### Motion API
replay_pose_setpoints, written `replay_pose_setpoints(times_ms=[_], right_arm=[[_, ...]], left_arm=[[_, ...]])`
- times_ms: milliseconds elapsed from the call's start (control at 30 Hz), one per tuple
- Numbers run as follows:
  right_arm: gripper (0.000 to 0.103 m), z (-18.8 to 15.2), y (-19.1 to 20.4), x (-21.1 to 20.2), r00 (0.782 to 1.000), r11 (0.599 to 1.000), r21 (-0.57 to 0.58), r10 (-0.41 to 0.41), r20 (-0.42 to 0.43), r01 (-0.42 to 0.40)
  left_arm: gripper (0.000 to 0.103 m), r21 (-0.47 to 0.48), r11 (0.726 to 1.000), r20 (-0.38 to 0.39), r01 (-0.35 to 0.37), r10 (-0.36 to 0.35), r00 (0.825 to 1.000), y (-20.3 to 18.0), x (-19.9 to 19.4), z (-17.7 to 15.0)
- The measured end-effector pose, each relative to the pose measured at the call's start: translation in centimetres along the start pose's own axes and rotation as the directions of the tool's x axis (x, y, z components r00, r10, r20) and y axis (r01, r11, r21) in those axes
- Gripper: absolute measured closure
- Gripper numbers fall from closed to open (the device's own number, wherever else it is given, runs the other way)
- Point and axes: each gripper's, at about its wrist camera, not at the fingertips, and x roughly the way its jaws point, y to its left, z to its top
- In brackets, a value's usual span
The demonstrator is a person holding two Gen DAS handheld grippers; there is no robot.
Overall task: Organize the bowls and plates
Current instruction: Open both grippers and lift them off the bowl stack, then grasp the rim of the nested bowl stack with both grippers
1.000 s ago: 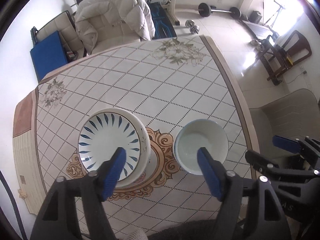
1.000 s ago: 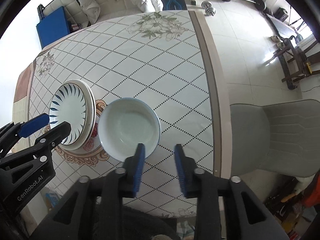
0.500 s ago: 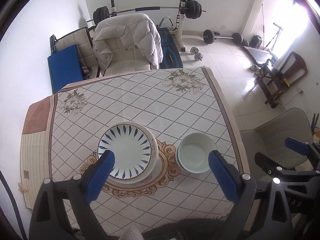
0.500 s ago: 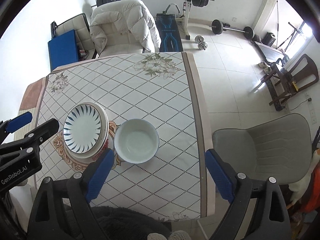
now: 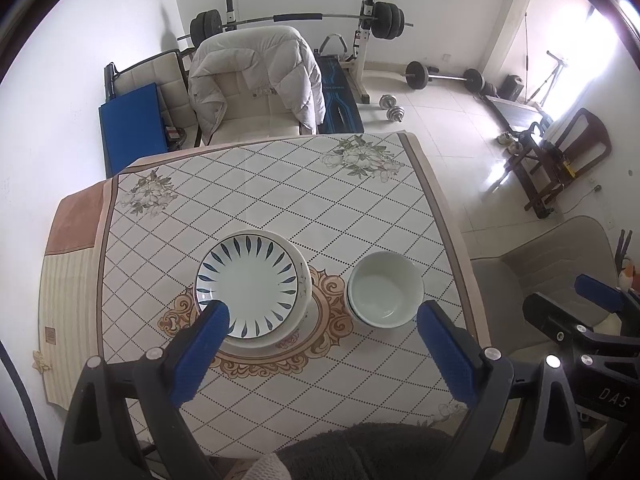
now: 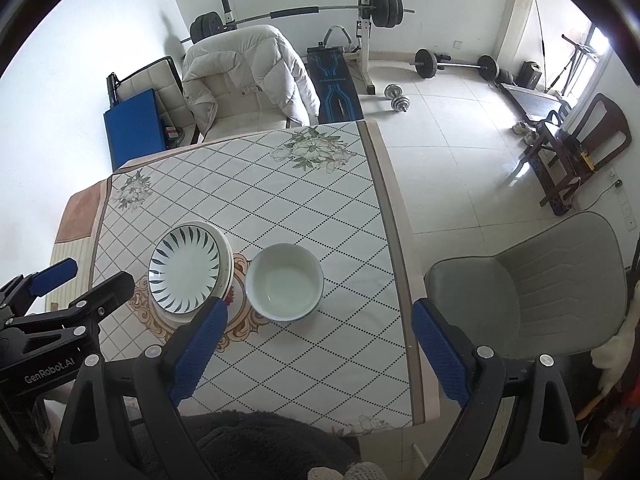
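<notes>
Your left gripper and right gripper both hang wide apart and empty above the table's near edge. Below them, the blue-patterned plate tops a plate stack left of centre, and the white bowls sit nested just beside it, nearer the right edge.

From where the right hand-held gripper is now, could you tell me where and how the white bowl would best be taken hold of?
Probably by its near rim. The white bowl sits upright and open-topped beside the stacked plates, so only its thin wall offers a pinch. The open right hand-held gripper could come down from above on the person's side, one finger inside the wall and one outside, away from the plates.
</notes>
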Motion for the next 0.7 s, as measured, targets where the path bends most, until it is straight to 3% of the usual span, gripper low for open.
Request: replay_pose_setpoints(times_ms=[233, 367, 567, 700], right_arm=[[0.008, -0.4, 0.2, 0.5, 0.999, 0.999, -0.032, 0.033, 0.003, -0.033], [0.008, -0.6, 0.3, 1.3, 0.999, 0.998, -0.057, 0.029, 0.018, -0.028], [0.008, -0.7, -1.6, 5.8, 0.996, 0.996, 0.021, 0.086, -0.03, -0.085], [0.008, -1.2, -3.5, 11.6, 0.986, 0.994, 0.087, 0.084, -0.142, -0.072]], left_arm=[[0.007, -0.012, 1.0, 0.045, -0.016, 0.016, 0.999, 0.2, 0.0, 0.1], [0.007, 0.029, 0.999, 0.039, -0.027, 0.026, 0.999, -0.1, 1.6, 0.6], [0.007, 0.125, 0.992, -0.132, 0.018, -0.001, 0.991, -1.0, 8.4, 1.3], [0.014, 0.117, 0.981, -0.3, 0.157, -0.116, 0.947, -1.5, 14.2, 1.7]])
